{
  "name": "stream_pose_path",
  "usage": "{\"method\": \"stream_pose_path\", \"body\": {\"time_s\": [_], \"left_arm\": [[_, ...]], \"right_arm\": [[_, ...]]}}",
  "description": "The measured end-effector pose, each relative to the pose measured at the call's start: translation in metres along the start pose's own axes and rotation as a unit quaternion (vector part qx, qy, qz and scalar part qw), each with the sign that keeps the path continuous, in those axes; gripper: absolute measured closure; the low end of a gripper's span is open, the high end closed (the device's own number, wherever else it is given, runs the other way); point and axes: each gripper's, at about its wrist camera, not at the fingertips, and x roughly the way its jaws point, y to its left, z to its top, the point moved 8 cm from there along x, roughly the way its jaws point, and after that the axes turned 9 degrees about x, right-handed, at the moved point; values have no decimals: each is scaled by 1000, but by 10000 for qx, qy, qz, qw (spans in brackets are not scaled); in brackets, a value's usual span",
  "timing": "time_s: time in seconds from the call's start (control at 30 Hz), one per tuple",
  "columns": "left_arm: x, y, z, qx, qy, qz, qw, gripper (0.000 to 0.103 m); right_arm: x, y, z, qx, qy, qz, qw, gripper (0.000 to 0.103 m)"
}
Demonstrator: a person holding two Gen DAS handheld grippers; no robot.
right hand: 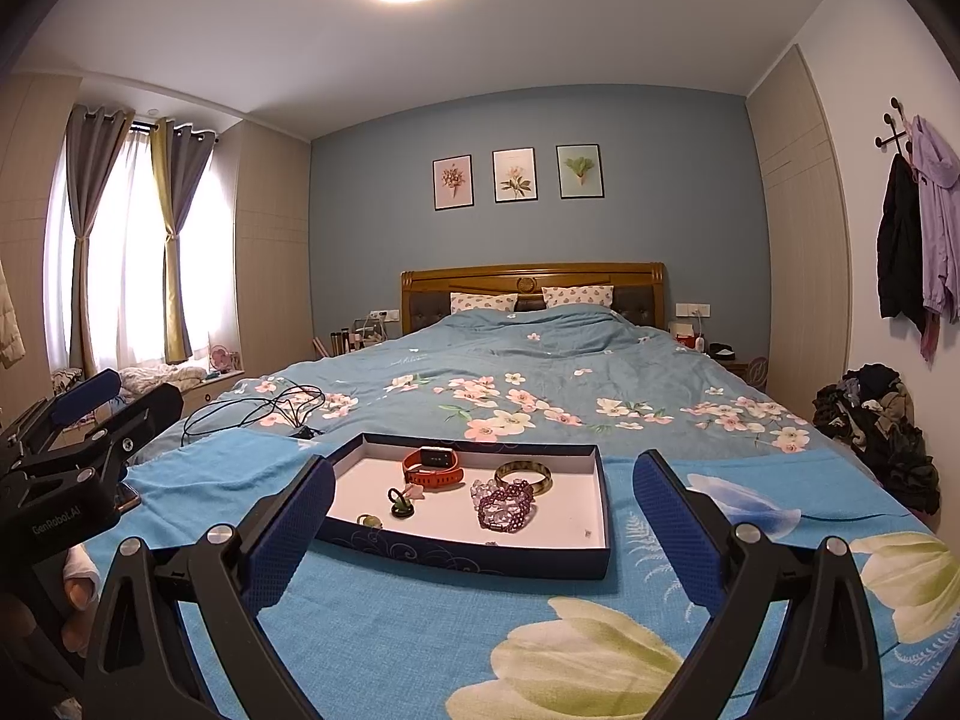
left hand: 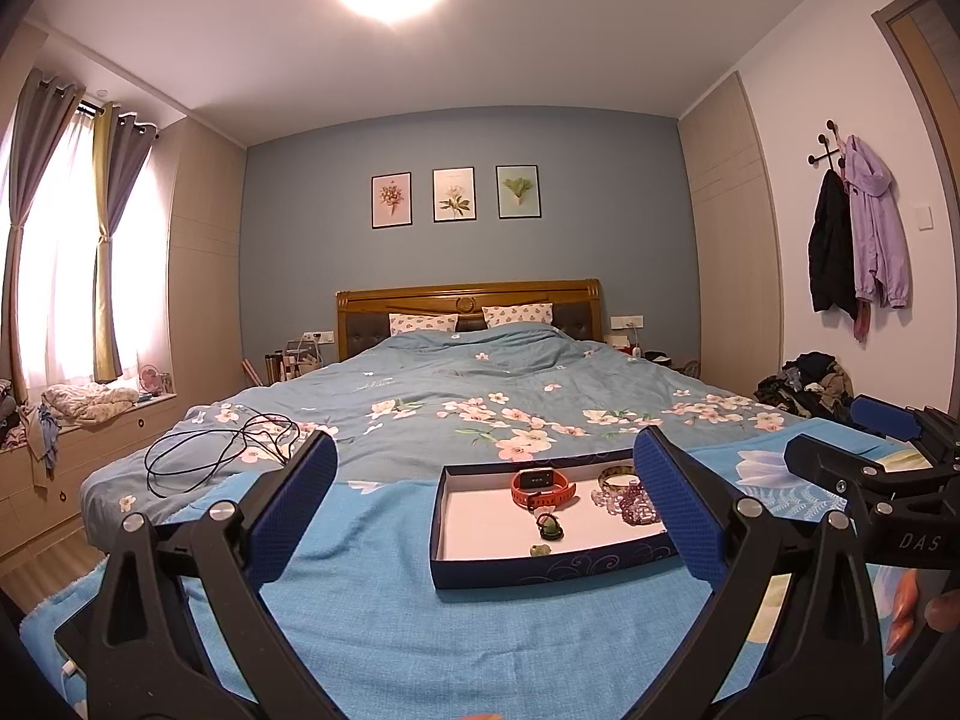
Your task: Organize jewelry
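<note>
1. Location: the jewelry lies in a shallow blue tray (right hand: 462, 561) on the bed (right hand: 540, 372). An orange watch (right hand: 433, 467) sits at the rear, a bangle (right hand: 523, 475) and a beaded bracelet (right hand: 505, 507) to its right, and two small green pieces toward the front left.
2. Right gripper (right hand: 483, 531): fingers spread wide, holding nothing. The tray lies straight ahead between them, and the beaded bracelet is the nearest item to centre.
3. Left gripper (left hand: 485, 510): fingers likewise apart and empty. The tray sits ahead and slightly right.
4. Judgement: the tray's long axis runs left to right, so each gripper best serves its own side.
</note>
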Motion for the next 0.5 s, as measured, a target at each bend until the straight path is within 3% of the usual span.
{"method": "stream_pose_path", "body": {"time_s": [0.5], "left_arm": [[5,-1,-3,-38,30,17,10000,5]], "right_arm": [[0,1,0,-5,26,6,10000,7]]}}
